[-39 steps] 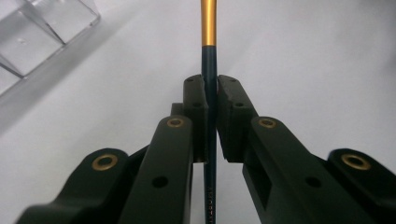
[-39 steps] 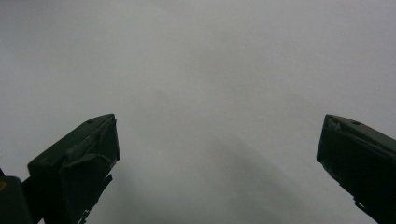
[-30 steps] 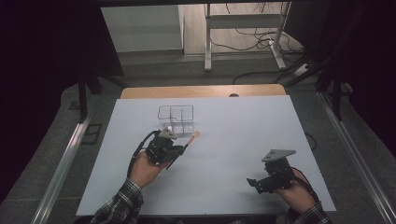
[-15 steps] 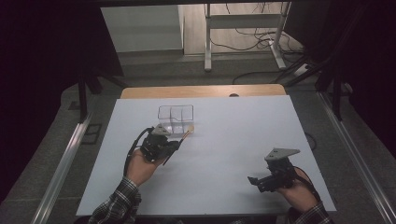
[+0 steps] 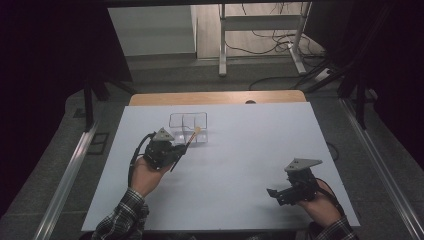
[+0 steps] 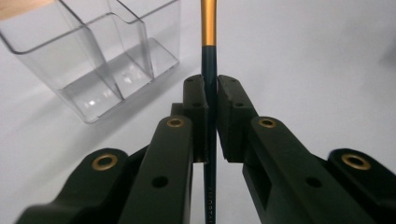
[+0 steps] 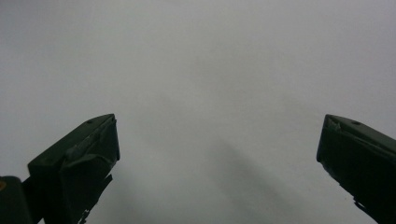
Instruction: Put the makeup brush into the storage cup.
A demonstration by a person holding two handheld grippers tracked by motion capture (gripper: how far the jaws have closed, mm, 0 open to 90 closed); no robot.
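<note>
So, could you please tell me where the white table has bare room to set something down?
The white table is bare between the left tongs and right tongs, and right of the clear plastic divided organizer. It is crowded only where the dark, gold-banded pencil nears it.

White table point(image 5: 240, 165), floor cables point(image 5: 280, 42)

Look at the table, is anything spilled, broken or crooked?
Nothing stands out. The clear organizer stands upright, and the left gripper holds a black-and-gold brush handle straight between its jaws. The right gripper is open.
</note>
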